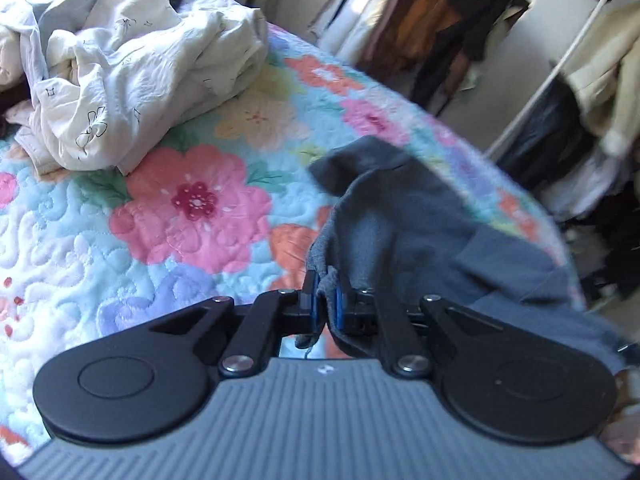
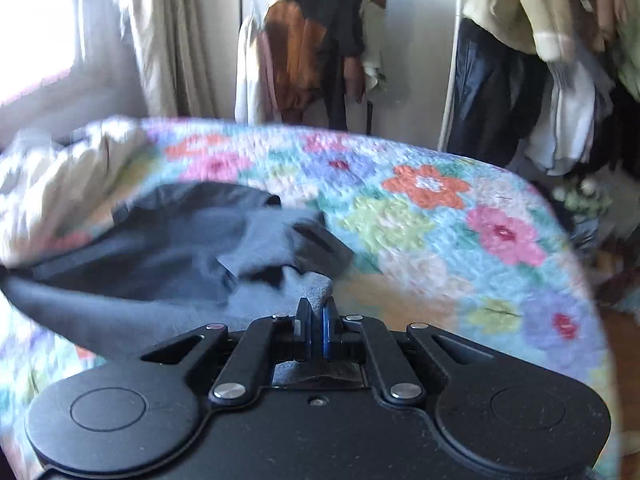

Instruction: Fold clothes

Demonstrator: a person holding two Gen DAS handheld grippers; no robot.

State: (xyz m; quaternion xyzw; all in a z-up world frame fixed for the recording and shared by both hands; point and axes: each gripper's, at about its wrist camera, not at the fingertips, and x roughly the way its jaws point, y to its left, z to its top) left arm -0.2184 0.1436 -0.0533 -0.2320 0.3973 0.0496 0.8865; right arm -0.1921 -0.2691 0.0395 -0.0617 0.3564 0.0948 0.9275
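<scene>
A grey-blue garment (image 1: 420, 232) lies rumpled on the floral quilt (image 1: 120, 240) of a bed. My left gripper (image 1: 325, 292) is shut on an edge of this garment, which drapes away to the right. In the right wrist view the same garment (image 2: 168, 256) spreads to the left, and my right gripper (image 2: 316, 316) is shut on another edge of it, with a tuft of cloth standing above the blue pads. The right view is blurred.
A heap of crumpled white clothes (image 1: 132, 80) sits at the back left of the bed. Racks of hanging clothes (image 2: 320, 40) stand beyond the bed's far edge (image 2: 400, 140), with more hanging clothes (image 2: 540, 60) at right. Curtains (image 2: 160, 40) hang at back left.
</scene>
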